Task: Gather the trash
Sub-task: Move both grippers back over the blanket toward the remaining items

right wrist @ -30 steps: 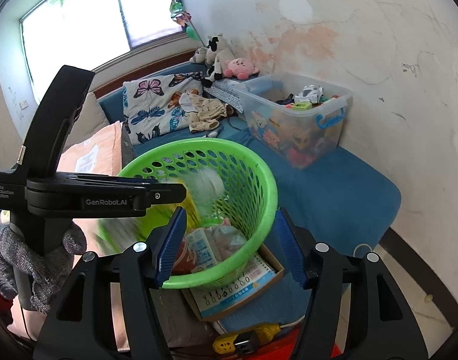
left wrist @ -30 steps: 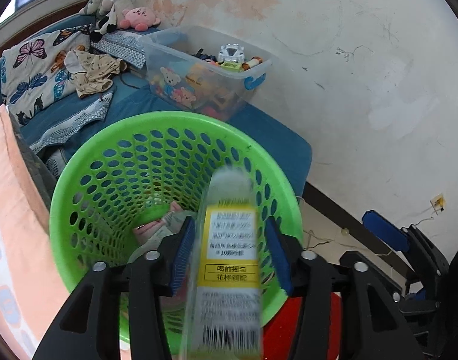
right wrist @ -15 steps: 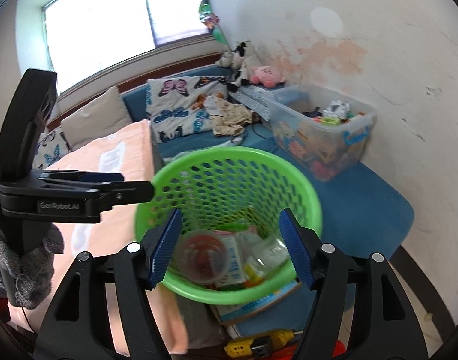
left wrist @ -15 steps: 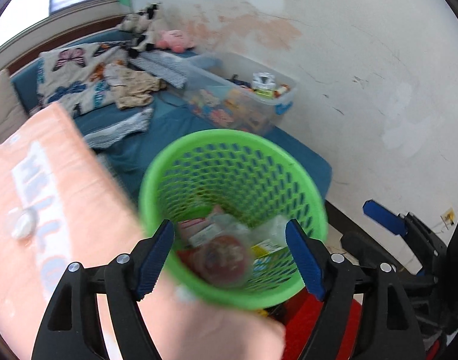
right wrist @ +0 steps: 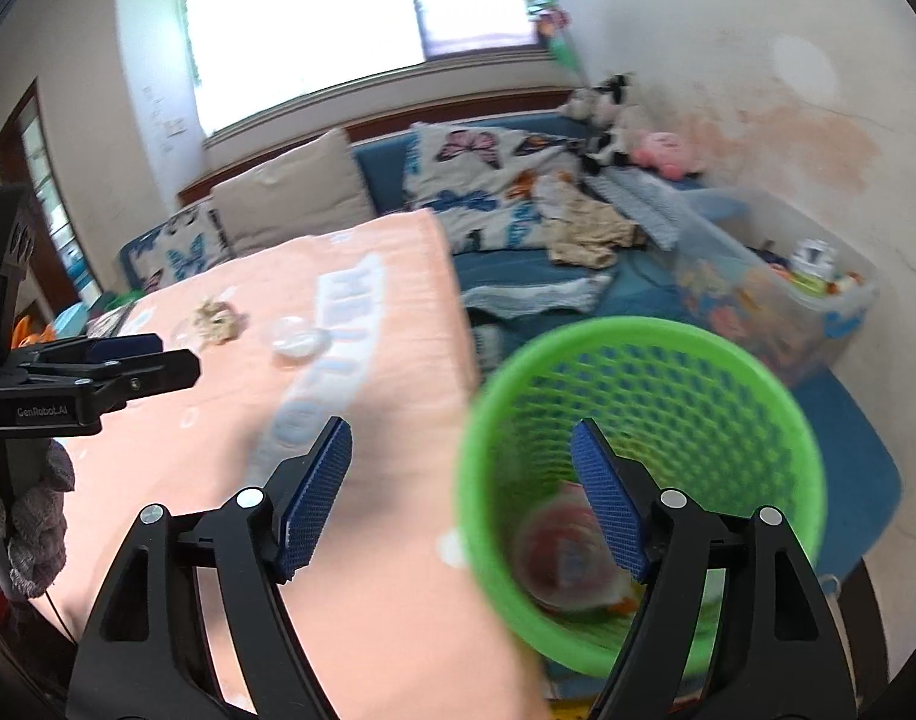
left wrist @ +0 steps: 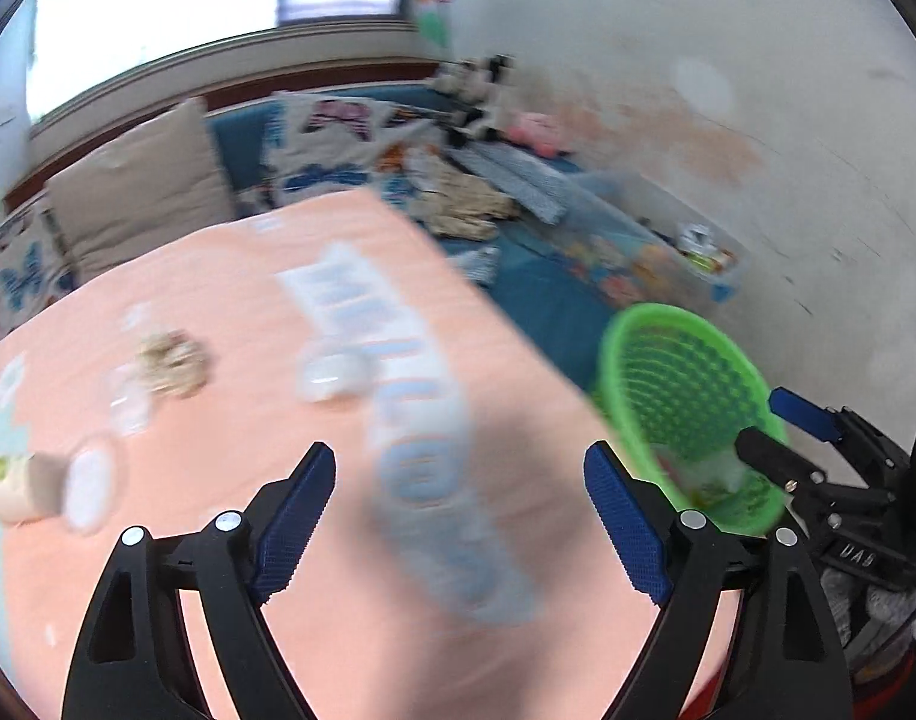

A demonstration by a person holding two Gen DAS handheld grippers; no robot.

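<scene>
The left gripper [left wrist: 458,516] has swung away from the green basket [left wrist: 686,408], now at the right of its frame; the bottle it held a second ago is gone, and its jaws are opening over bare peach cloth [left wrist: 230,300]. The right gripper [right wrist: 461,492] is empty too, jaws opening, with the basket at lower right and trash already inside. Left on the cloth, mid-left in the left view: a crumpled wad [left wrist: 173,363], a clear lid [left wrist: 332,375], and a cup [left wrist: 14,480]. Those are likely next.
</scene>
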